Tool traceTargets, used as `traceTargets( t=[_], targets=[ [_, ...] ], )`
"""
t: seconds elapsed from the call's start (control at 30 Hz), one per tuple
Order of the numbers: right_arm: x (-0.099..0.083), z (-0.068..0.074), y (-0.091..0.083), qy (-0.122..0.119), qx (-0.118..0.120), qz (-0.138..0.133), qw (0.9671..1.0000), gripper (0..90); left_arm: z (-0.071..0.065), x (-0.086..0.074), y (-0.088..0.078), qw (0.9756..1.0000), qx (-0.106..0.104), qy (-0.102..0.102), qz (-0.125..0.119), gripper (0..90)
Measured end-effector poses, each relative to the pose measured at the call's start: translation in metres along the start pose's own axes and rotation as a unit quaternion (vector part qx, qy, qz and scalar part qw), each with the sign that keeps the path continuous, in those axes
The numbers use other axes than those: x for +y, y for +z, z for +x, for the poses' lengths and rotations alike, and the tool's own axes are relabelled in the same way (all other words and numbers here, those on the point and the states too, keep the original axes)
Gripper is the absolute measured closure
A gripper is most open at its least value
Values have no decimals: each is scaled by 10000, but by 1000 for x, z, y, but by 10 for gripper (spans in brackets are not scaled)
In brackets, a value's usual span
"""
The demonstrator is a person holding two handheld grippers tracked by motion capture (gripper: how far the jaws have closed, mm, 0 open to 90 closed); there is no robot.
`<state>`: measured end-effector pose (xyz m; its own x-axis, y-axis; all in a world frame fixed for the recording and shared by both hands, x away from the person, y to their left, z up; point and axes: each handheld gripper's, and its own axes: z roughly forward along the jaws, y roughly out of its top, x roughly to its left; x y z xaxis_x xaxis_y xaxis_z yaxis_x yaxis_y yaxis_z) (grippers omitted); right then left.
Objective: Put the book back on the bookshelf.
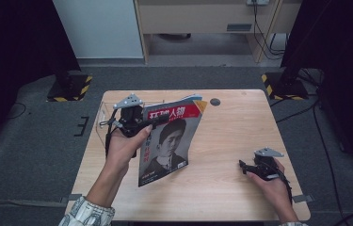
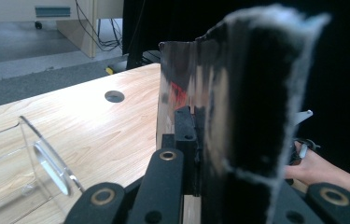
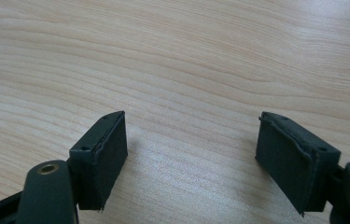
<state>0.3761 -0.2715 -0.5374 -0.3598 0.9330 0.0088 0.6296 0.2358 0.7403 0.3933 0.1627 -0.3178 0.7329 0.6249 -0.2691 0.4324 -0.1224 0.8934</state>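
Nearest us, our right gripper (image 1: pixel 244 165) rests near the table's (image 1: pixel 230 136) front right edge, jaws spread apart with bare wood all around. Our left gripper (image 1: pixel 151 123) is clamped on one magazine (image 1: pixel 169 141), hanging upright above mid-table. Behind it, one clear acrylic stand (image 1: pixel 104 117) sits at the far left corner.

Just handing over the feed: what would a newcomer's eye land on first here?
First the magazine with a face on its cover, clamped near its top edge in the left gripper and hanging down over the table's left half. Next, a clear plastic stand at the far left corner. The right gripper rests open near the right edge.
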Motion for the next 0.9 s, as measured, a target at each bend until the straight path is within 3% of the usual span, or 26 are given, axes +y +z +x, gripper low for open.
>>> traceTargets(
  t=[0.43,0.9],
  targets=[
    [0,1,0,-4,0,-4,10000,249,6,-5,-14,9999,85,-52,-33,864],
    [0,2,0,13,14,7,10000,249,15,-2,-41,9994,272,-99,-193,864]
  ],
)
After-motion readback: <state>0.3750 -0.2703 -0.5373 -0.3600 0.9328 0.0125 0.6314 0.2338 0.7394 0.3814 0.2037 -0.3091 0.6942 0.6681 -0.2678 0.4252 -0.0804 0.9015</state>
